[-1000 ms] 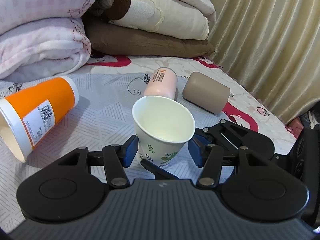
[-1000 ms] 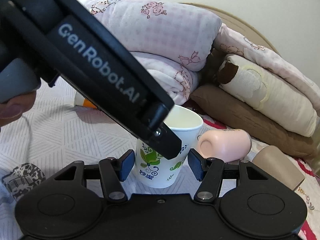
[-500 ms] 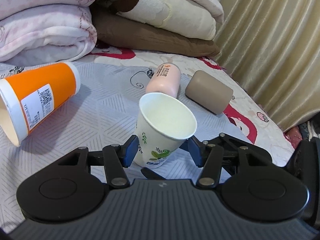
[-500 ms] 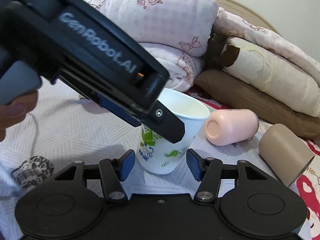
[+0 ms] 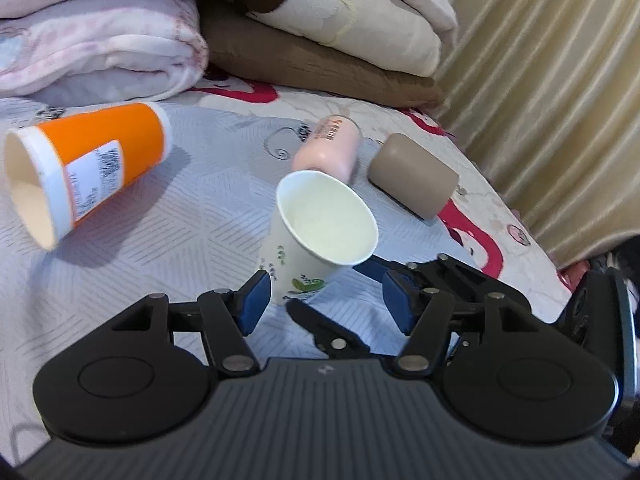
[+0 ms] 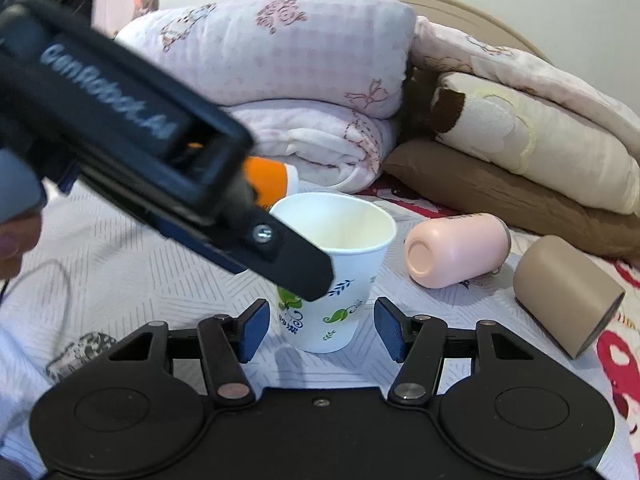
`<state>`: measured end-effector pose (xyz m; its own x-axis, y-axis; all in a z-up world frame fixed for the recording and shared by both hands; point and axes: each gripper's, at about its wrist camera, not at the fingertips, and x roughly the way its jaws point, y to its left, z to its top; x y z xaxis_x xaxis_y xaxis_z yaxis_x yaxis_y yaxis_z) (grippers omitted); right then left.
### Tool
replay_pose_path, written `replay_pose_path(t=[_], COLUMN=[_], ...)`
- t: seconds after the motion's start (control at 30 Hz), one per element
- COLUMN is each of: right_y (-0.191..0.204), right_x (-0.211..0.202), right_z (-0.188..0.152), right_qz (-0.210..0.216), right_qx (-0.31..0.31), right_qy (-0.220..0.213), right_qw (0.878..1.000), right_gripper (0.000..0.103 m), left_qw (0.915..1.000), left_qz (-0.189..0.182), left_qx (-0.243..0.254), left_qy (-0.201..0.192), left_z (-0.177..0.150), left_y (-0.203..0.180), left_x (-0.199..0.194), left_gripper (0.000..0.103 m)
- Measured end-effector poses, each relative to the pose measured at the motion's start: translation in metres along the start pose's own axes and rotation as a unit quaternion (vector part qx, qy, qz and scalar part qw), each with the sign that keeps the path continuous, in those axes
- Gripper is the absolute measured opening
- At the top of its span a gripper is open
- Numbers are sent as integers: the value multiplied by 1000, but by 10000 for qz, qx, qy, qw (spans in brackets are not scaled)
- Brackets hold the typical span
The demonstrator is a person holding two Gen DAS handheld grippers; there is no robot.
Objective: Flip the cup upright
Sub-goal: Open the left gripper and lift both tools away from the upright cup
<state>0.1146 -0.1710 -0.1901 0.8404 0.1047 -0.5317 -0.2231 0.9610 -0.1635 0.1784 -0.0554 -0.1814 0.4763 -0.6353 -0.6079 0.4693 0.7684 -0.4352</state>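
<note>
now the leafy paper cup (image 6: pixel 334 276) stands mouth-up on the bed (image 5: pixel 192 216), so the flip looks done; both grippers, left (image 5: pixel 326 300) and right (image 6: pixel 322 326), flank it with fingers spread, gripping nothing; the orange cup (image 5: pixel 86 168) lies tipped beside.

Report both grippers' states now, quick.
Left gripper: open, holding nothing; the white leaf-printed paper cup stands between its fingers.
Right gripper: open, holding nothing, its fingers either side of that cup.

Both wrist views look low across the bed (close-up), sharing the paper cup (image 5: pixel 320 232) (image 6: pixel 340 280).
</note>
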Motion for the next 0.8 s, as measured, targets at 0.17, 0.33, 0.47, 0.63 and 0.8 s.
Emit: replay_pose_path(t=[0.17, 0.33, 0.47, 0.63, 0.8], right_y=[-4, -6, -11, -10, -14], right_x=[-10, -40, -67, -102, -139], right_z=[13, 24, 39, 60, 77], right_qz=[67, 267, 137, -259, -330], right_qx=[215, 394, 651, 627, 849], right_qy=[299, 459, 500, 708, 789], right_qw=[9993, 9978, 9965, 9952, 9927], right_gripper=[64, 71, 76, 80, 81], left_qw=[9997, 9977, 9957, 9940, 9883], left_qz=[232, 649, 899, 1085, 1525], left_qx=[-97, -191, -189, -120, 7], left_qy=[10, 96, 64, 26, 22], left_z=[13, 20, 26, 34, 38], left_y=[-4, -13, -32, -50, -66], left_x=[-21, -57, -92, -130, -154], left_gripper=[63, 70, 76, 84, 87])
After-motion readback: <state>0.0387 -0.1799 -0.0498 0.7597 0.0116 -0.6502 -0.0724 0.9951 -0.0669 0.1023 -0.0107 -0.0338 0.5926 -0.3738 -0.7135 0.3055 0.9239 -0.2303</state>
